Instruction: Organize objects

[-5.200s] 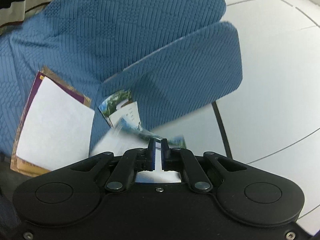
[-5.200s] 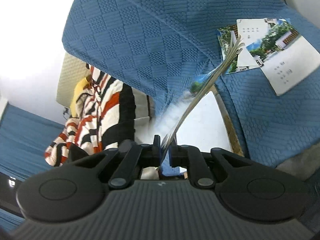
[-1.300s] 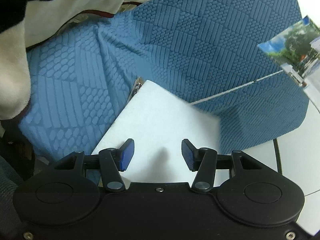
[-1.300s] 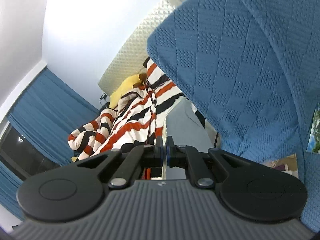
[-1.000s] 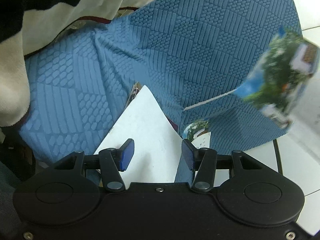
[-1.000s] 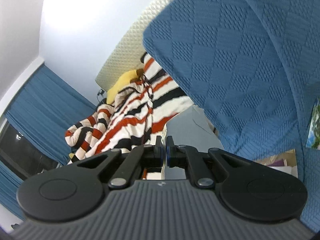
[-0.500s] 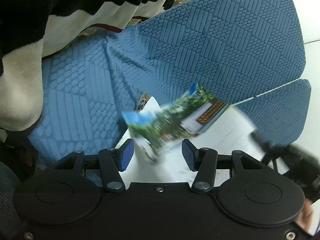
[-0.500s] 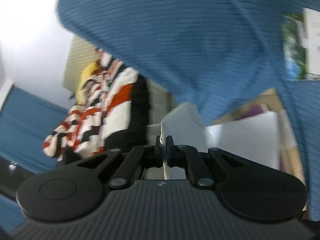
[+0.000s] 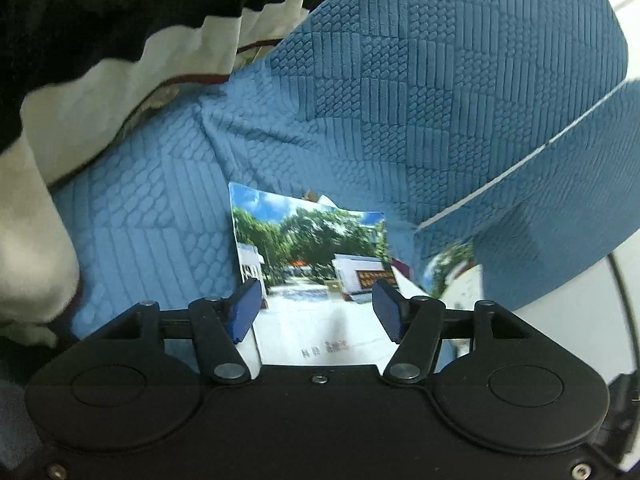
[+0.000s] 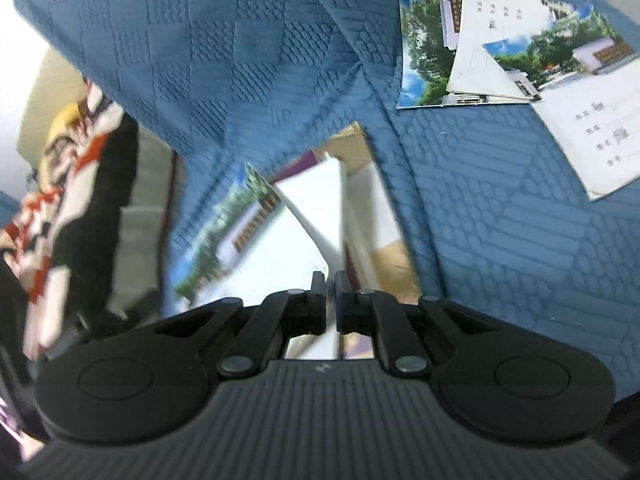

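Blue quilted sofa (image 9: 420, 92) behind; left gripper (image 9: 316, 310), jaws just widening, straddles a photo booklet (image 9: 316, 268); right gripper (image 10: 329, 300) pinches white sheets (image 10: 320, 224).

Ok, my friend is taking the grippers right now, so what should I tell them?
Left gripper: open, jaws just been opening; the tree-photo paper booklet sits between them, unpressed.
Right gripper: shut on a white page edge, apparently that booklet's.
Three similar photo booklets lie overlapped on the blue textured cushion.
Done: those three are loosely piled.
Left: probably add this booklet and square up the pile.
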A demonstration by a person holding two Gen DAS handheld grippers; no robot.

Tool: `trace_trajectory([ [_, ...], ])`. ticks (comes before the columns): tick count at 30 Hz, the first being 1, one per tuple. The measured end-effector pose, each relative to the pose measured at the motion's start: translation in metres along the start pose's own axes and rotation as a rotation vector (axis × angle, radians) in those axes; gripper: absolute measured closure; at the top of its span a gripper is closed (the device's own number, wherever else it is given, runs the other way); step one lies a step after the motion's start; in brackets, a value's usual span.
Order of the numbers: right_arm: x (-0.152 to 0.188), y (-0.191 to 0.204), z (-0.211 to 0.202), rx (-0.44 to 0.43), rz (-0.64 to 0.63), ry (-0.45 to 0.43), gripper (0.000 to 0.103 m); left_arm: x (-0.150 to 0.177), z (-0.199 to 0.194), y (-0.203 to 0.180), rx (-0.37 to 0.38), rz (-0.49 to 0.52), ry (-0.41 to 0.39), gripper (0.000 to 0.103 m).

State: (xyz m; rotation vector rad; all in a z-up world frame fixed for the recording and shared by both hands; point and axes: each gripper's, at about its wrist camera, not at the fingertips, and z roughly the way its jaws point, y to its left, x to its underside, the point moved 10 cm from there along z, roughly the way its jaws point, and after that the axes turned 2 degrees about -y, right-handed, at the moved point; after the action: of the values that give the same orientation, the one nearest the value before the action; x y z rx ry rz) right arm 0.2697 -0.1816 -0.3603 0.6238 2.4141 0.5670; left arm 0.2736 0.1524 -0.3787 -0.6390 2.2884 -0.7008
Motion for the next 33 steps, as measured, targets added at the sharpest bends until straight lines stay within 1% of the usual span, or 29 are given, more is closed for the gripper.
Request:
trace_trajectory([
  [2, 0.002, 0.001, -0.002, 0.027, -0.055, -0.008, 0.093, -0.001, 0.002, 0.001, -0.044, 0.037, -0.009, 0.043],
  [3, 0.002, 0.002, -0.004, 0.037, -0.081, -0.007, 0.089, -0.001, 0.003, 0.000, -0.053, 0.051, -0.014, 0.043],
  [4, 0.001, 0.005, -0.004, 0.050, -0.114, -0.008, 0.073, -0.002, 0.004, 0.000, -0.059, 0.061, -0.016, 0.042],
  [5, -0.001, 0.008, -0.006, 0.065, -0.157, -0.019, 0.061, -0.002, 0.006, 0.000, -0.065, 0.065, -0.013, 0.042],
  [6, -0.003, 0.011, -0.008, 0.074, -0.190, -0.038, 0.041, -0.001, 0.007, 0.001, -0.076, 0.065, -0.011, 0.042],
  [7, -0.004, 0.015, -0.010, 0.080, -0.224, -0.062, 0.039, -0.002, 0.008, 0.002, -0.080, 0.065, -0.012, 0.042],
  [8, -0.006, 0.019, -0.011, 0.082, -0.264, -0.083, 0.040, -0.003, 0.007, 0.002, -0.082, 0.068, -0.017, 0.042],
  [9, -0.006, 0.023, -0.010, 0.080, -0.291, -0.084, 0.040, -0.004, 0.007, 0.002, -0.087, 0.074, -0.022, 0.042],
  [11, -0.004, 0.029, -0.002, 0.072, -0.328, -0.069, 0.040, -0.006, 0.008, 0.002, -0.108, 0.095, -0.030, 0.042],
  [14, 0.000, 0.032, 0.013, 0.076, -0.366, -0.046, 0.043, -0.007, 0.017, 0.003, -0.121, 0.108, -0.012, 0.042],
  [15, 0.001, 0.031, 0.018, 0.085, -0.374, -0.040, 0.049, -0.006, 0.020, 0.004, -0.123, 0.117, -0.005, 0.042],
  [16, 0.002, 0.031, 0.022, 0.098, -0.380, -0.035, 0.060, -0.007, 0.023, 0.003, -0.125, 0.131, 0.001, 0.042],
  [18, 0.006, 0.028, 0.027, 0.116, -0.382, -0.019, 0.072, -0.005, 0.029, 0.001, -0.110, 0.134, 0.023, 0.045],
  [20, 0.010, 0.029, 0.026, 0.111, -0.383, -0.013, 0.076, -0.003, 0.035, 0.001, -0.098, 0.136, 0.046, 0.050],
  [21, 0.013, 0.030, 0.025, 0.108, -0.390, -0.013, 0.078, -0.002, 0.037, -0.001, -0.106, 0.158, 0.046, 0.050],
  [23, 0.017, 0.031, 0.021, 0.104, -0.397, -0.008, 0.078, -0.002, 0.039, -0.006, -0.111, 0.199, 0.039, 0.050],
  [25, 0.021, 0.031, 0.017, 0.093, -0.392, -0.004, 0.078, 0.000, 0.042, -0.013, -0.081, 0.222, 0.045, 0.050],
  [27, 0.027, 0.032, 0.011, 0.080, -0.387, 0.003, 0.079, 0.001, 0.044, -0.018, -0.061, 0.230, 0.057, 0.050],
  [30, 0.039, 0.033, 0.004, 0.061, -0.377, 0.024, 0.078, 0.003, 0.047, -0.026, -0.051, 0.257, 0.064, 0.050],
  [32, 0.048, 0.034, 0.000, 0.043, -0.376, 0.040, 0.078, 0.004, 0.047, -0.030, -0.027, 0.259, 0.076, 0.048],
  [33, 0.051, 0.034, -0.003, 0.041, -0.373, 0.043, 0.077, 0.004, 0.047, -0.031, -0.017, 0.257, 0.082, 0.048],
])
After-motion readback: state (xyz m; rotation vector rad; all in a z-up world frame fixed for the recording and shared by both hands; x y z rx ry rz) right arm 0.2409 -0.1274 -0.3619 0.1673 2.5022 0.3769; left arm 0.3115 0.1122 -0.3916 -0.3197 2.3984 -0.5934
